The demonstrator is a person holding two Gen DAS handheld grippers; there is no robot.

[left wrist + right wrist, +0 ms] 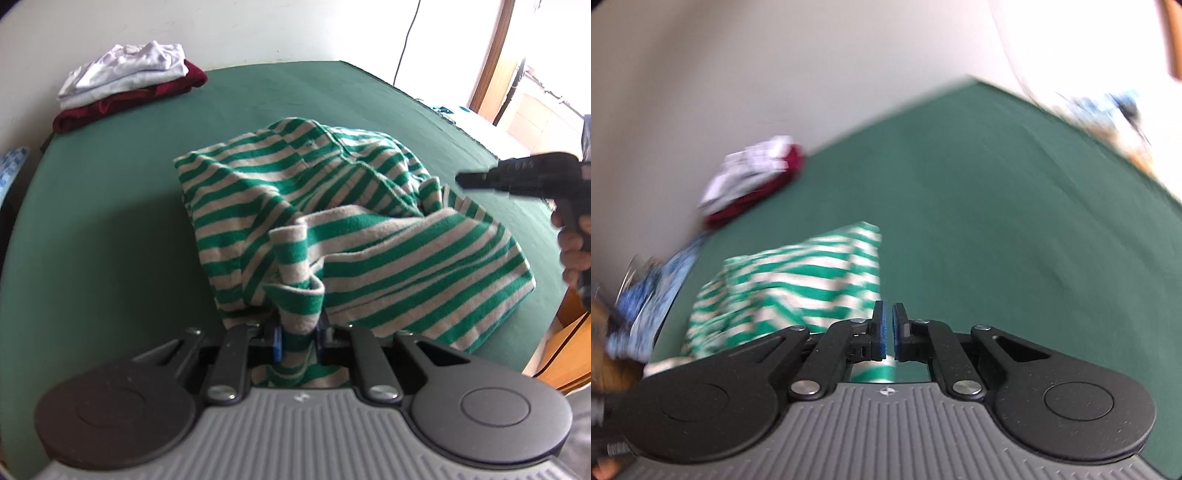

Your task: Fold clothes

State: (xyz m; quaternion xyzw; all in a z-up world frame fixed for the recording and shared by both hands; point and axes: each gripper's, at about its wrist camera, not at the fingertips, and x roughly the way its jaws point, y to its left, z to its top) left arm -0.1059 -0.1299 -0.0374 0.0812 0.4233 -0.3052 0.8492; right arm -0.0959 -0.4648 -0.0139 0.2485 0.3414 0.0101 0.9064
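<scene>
**One sleeve pinched, one gripper free**

Two grippers are at work over the green tabletop (pixel 110 206), and only one has cloth. The striped green-and-cream garment (pixel 369 236) lies in a loose heap in the middle of the tabletop, partly bundled. The left gripper (pixel 297 339) is pressed together on a rolled band of that garment, probably a sleeve or hem (the folds hide which), with striped fabric bunched between its blue pads.

To do this step well, I'd judge the pinched edge should be drawn out low and steady, so the heap opens flat rather than dragging across the cloth. The free gripper ought to take a matching edge before any fold is made.

The right gripper (pixel 888 332) hangs above the garment's right side, its fingers nearly together with only a narrow slit between the pads, and nothing held. Its view is blurred.

Folded clothes (pixel 129 81), pale over dark red, sit stacked at the far corner, well apart.
</scene>
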